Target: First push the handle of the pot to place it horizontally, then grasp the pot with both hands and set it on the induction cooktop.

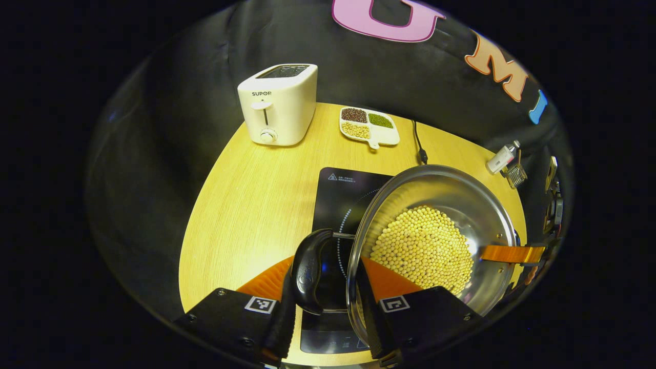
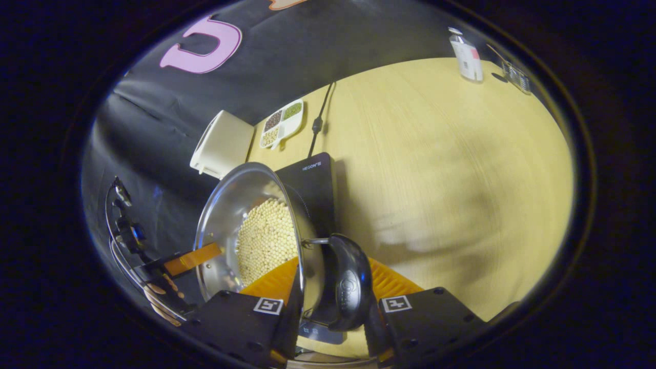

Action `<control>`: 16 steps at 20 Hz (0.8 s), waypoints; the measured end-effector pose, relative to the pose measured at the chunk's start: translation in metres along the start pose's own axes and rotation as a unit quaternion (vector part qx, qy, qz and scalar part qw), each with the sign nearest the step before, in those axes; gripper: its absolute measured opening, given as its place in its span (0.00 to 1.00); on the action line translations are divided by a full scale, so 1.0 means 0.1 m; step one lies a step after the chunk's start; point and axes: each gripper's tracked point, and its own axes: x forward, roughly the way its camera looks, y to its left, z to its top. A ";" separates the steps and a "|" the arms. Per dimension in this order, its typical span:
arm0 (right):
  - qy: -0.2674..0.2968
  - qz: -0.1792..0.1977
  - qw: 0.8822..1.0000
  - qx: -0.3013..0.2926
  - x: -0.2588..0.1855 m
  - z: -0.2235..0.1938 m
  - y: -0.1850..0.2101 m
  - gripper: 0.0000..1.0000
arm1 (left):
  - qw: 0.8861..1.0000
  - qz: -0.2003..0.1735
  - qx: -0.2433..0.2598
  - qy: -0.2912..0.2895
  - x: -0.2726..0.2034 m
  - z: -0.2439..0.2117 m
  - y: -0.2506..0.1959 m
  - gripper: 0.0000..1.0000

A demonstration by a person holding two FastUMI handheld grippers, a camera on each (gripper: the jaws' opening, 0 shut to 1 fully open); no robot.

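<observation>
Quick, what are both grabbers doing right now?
Left gripper: closed on the pot's black side handle.
Right gripper: closed on the other handle.

white boxy plastic toaster (image 1: 278, 105): "SUPOR" on front face | flat black glass induction cooktop (image 2: 313, 180): "HEGON" near far edge; warning triangle with small unreadable print at far corner | black handle (image 2: 351, 289): embossed round logo, unreadable
</observation>
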 end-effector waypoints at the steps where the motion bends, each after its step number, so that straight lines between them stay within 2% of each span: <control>1: -0.002 0.000 1.000 0.001 0.02 0.01 0.01 0.48 | 1.000 0.001 -0.003 -0.003 0.01 0.02 0.02 0.58; 9: -0.018 0.004 1.000 -0.009 0.13 0.08 0.05 0.48 | 1.000 -0.007 -0.026 -0.016 0.06 0.00 0.09 0.58; 11: -0.012 0.007 1.000 -0.006 0.18 0.07 0.04 0.48 | 1.000 -0.005 -0.022 -0.019 0.06 0.02 0.12 0.61; 12: -0.005 0.002 1.000 -0.003 0.19 0.03 0.03 0.55 | 1.000 -0.004 -0.019 -0.023 0.05 0.03 0.12 0.61; 13: 0.001 0.001 1.000 0.002 0.21 0.02 0.02 0.51 | 1.000 -0.003 -0.013 -0.023 0.06 0.05 0.13 0.61; 16: -0.003 0.005 1.000 0.012 0.23 0.06 0.05 0.51 | 1.000 -0.003 -0.015 -0.027 0.02 0.03 0.14 0.65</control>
